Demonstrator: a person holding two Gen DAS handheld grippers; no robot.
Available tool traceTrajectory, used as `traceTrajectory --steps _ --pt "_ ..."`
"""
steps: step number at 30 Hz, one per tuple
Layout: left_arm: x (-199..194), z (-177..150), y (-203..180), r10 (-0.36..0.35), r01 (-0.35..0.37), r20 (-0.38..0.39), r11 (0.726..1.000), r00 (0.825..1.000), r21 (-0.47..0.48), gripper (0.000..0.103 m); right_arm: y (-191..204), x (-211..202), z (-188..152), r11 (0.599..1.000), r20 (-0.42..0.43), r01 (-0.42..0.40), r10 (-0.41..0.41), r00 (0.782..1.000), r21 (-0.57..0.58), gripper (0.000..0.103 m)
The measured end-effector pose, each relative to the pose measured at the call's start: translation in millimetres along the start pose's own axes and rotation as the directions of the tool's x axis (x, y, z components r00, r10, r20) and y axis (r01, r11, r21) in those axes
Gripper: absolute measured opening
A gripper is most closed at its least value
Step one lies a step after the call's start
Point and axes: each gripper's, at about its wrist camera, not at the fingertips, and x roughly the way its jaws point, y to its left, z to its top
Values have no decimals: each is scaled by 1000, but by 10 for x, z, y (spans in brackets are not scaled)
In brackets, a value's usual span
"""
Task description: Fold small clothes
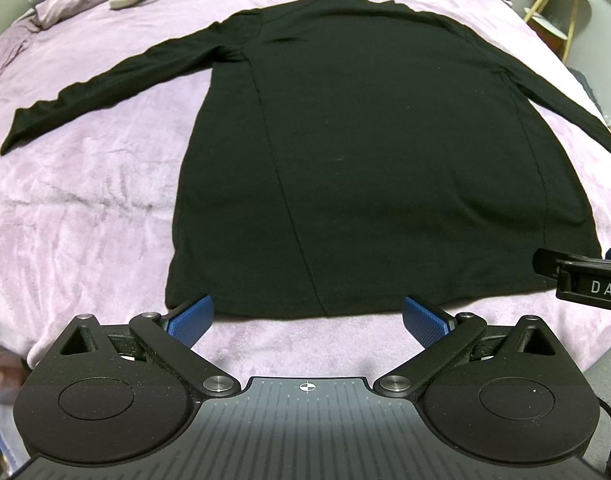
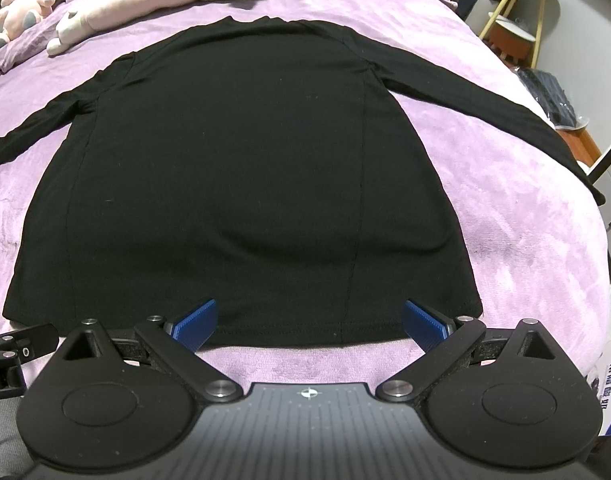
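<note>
A black long-sleeved shirt [image 1: 365, 152] lies flat on a purple blanket, hem toward me, both sleeves spread out to the sides; it also shows in the right wrist view [image 2: 245, 168]. My left gripper [image 1: 307, 318] is open and empty, its blue fingertips at the hem near the shirt's left corner. My right gripper [image 2: 309, 320] is open and empty at the hem near the right corner. The right gripper's body [image 1: 585, 280] shows at the right edge of the left wrist view.
The purple blanket [image 1: 85, 208] covers a bed. Pink and white plush toys [image 2: 105, 8] lie at the far end. A yellow-legged side table [image 2: 517, 20] and dark items stand right of the bed. The bed's right edge [image 2: 601, 240] drops off.
</note>
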Motion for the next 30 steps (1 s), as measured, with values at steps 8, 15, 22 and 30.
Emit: traceTrajectory --steps 8,15,22,30 --pt "0 1 -2 1 -1 0 1000 1000 1 103 -1 2 -1 1000 0 0 0 1000 1 99" --pt "-3 0 0 -1 1 0 1000 1000 1 103 -2 12 -19 1000 -2 -1 1 1000 4 99" --pt "22 -23 11 2 -2 -6 1000 1000 2 103 -24 28 -24 1000 -9 -8 8 1000 13 99" --pt "45 -28 -13 6 -6 -13 1000 1000 -1 103 -58 33 -21 1000 -13 -18 19 1000 17 99"
